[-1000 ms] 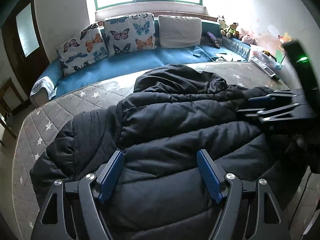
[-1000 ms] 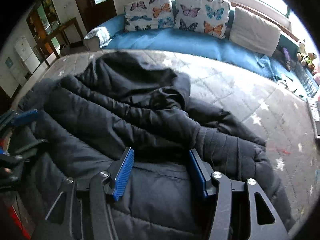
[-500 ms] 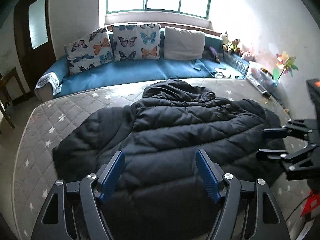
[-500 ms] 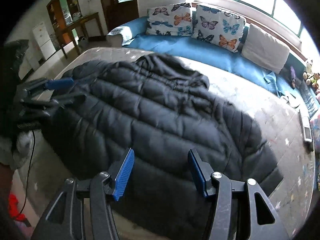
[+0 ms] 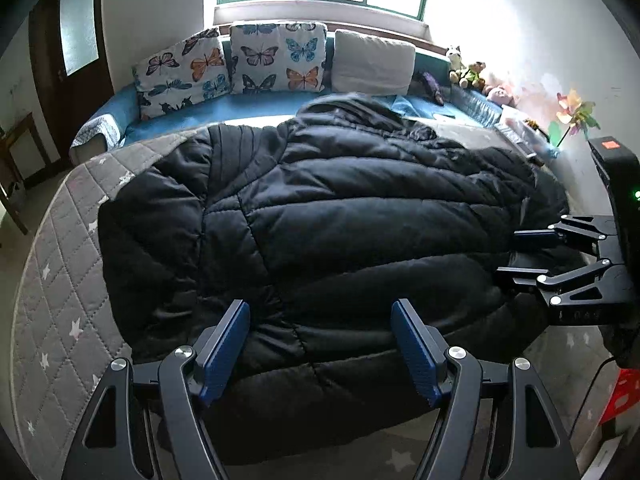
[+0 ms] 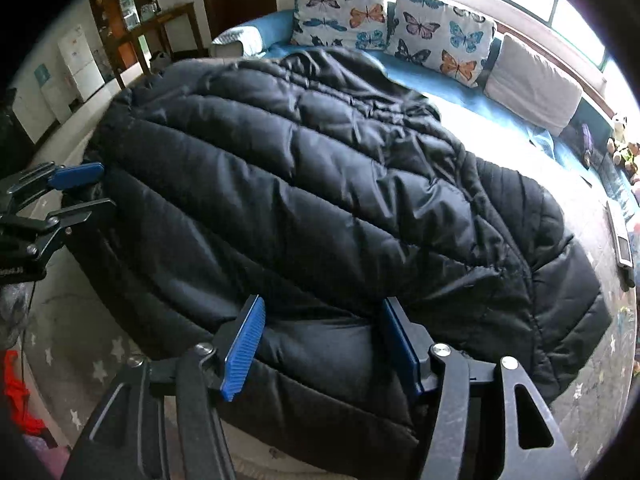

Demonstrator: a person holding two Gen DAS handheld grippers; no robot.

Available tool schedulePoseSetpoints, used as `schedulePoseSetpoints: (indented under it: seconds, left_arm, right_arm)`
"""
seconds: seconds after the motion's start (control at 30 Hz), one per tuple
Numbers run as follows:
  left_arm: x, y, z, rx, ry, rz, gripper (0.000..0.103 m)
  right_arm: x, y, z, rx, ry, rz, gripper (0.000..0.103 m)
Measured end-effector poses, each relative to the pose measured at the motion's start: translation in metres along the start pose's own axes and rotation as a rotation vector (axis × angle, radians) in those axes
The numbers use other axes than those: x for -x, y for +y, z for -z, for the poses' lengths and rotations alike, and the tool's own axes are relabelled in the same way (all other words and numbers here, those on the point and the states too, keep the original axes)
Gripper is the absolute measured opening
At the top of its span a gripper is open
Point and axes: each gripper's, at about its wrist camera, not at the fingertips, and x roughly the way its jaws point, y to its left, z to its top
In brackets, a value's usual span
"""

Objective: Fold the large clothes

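Note:
A large black puffer jacket (image 5: 320,216) lies spread across the grey quilted mattress (image 5: 60,280), back up, hood toward the cushions. Its lower hem hangs over the near edge. My left gripper (image 5: 320,340) is open, its blue pads over the hem, nothing held. My right gripper (image 6: 320,344) is open over the jacket's (image 6: 320,184) hem near its right side. The right gripper also shows in the left wrist view (image 5: 520,252) at the jacket's right edge, and the left gripper in the right wrist view (image 6: 84,188) at the jacket's left edge.
Butterfly cushions (image 5: 232,64) and a plain pillow (image 5: 372,66) line a blue couch (image 5: 248,108) behind the mattress. Soft toys (image 5: 468,72) sit at the far right corner. A remote (image 6: 622,240) lies at the mattress's right side. A dark door (image 5: 68,52) and wooden furniture (image 6: 140,28) stand left.
The jacket went from bunched up to spread flat over the mattress. Both grippers pulled back toward the near edge and now sit lower over the hem, still open.

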Motion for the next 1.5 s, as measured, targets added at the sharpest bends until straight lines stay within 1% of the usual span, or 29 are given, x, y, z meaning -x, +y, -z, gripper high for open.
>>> schedulePoseSetpoints:
  seconds: [0.1, 0.17, 0.27, 0.33, 0.47, 0.53, 0.6, 0.7, 0.73, 0.8, 0.9, 1.0, 1.1, 1.2, 1.37, 1.5]
  left_arm:
    - [-0.007, 0.003, -0.001, 0.003, 0.009, 0.009, 0.077]
    - [-0.002, 0.006, -0.001, 0.009, 0.005, 0.027, 0.077]
    - [0.016, 0.014, -0.001, 0.028, -0.019, 0.050, 0.077]
    - [0.030, 0.022, -0.002, 0.052, -0.037, 0.048, 0.077]
    - [0.058, 0.041, -0.003, 0.090, -0.093, 0.035, 0.077]
    - [0.062, 0.051, -0.003, 0.107, -0.101, 0.038, 0.077]
    - [0.057, 0.058, -0.003, 0.124, -0.088, 0.042, 0.077]
    - [0.034, 0.065, 0.002, 0.160, -0.031, 0.052, 0.077]
    - [0.025, 0.067, 0.005, 0.155, -0.015, 0.034, 0.077]
    - [0.013, 0.067, 0.008, 0.159, -0.007, 0.021, 0.077]
    - [0.014, 0.069, 0.007, 0.163, -0.005, 0.026, 0.077]
    - [0.025, 0.071, 0.001, 0.165, -0.016, 0.029, 0.077]
    - [0.040, 0.073, -0.015, 0.183, -0.051, 0.045, 0.076]
    - [0.044, 0.077, -0.033, 0.196, -0.077, 0.053, 0.075]
    - [0.032, 0.083, -0.066, 0.195, -0.085, 0.067, 0.065]
    - [0.015, 0.087, -0.091, 0.206, -0.076, 0.112, 0.058]
  right_arm:
    - [0.000, -0.002, 0.001, -0.004, -0.010, -0.003, 0.066]
    - [0.010, -0.003, 0.004, 0.000, -0.030, -0.015, 0.066]
    - [0.034, -0.009, 0.014, -0.035, -0.073, -0.040, 0.066]
    - [0.048, -0.015, 0.020, -0.053, -0.091, -0.038, 0.066]
    - [0.065, -0.028, 0.034, -0.072, -0.089, -0.015, 0.066]
    - [0.068, -0.038, 0.043, -0.099, -0.079, -0.012, 0.066]
    - [0.059, -0.050, 0.046, -0.118, -0.061, -0.012, 0.066]
    - [0.043, -0.056, 0.051, -0.130, -0.050, -0.025, 0.066]
    - [0.037, -0.055, 0.052, -0.127, -0.052, -0.026, 0.066]
    - [0.032, -0.056, 0.053, -0.131, -0.056, -0.034, 0.067]
    - [0.038, -0.059, 0.053, -0.123, -0.054, -0.048, 0.067]
    - [0.059, -0.066, 0.045, -0.129, -0.088, -0.058, 0.067]
    - [0.070, -0.078, 0.032, -0.146, -0.121, -0.030, 0.067]
    - [0.065, -0.092, 0.017, -0.176, -0.124, -0.022, 0.067]
    - [0.048, -0.100, -0.014, -0.190, -0.127, -0.042, 0.067]
    - [0.030, -0.104, -0.028, -0.188, -0.120, -0.032, 0.067]
